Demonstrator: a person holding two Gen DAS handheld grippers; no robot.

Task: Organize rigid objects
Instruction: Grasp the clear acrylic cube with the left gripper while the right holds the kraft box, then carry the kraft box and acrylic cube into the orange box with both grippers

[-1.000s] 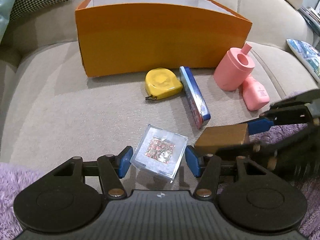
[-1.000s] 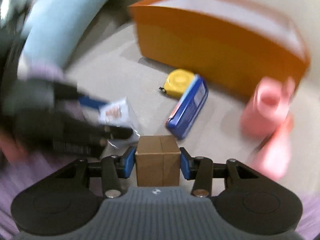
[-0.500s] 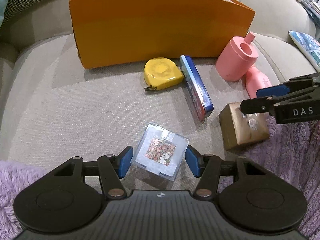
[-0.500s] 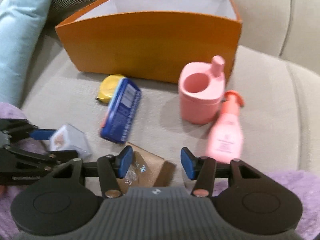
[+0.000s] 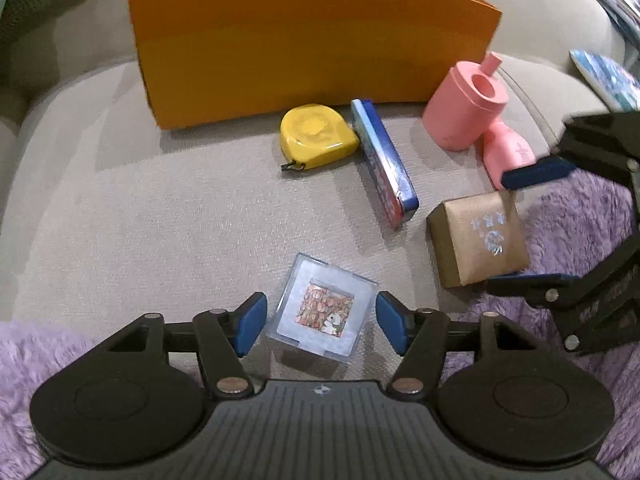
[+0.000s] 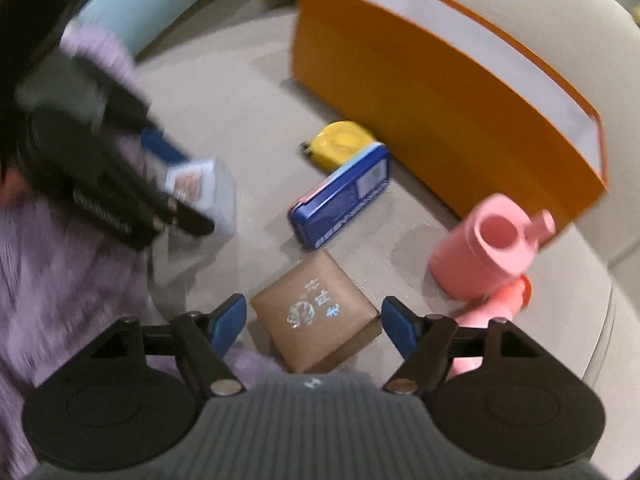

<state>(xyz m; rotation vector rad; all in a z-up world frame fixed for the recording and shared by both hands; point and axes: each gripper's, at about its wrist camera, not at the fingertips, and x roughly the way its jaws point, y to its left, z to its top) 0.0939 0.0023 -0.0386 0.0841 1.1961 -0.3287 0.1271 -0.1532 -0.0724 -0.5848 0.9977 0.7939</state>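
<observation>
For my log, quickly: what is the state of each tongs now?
Left tongs: open, around the clear box, not gripping.
Right tongs: open, around the brown box, not gripping.

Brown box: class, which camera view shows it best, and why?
Left wrist view: the brown box is sharp, showing its top and a side. The right wrist view shows its top close between the open fingers, slightly blurred, near edge hidden.
</observation>
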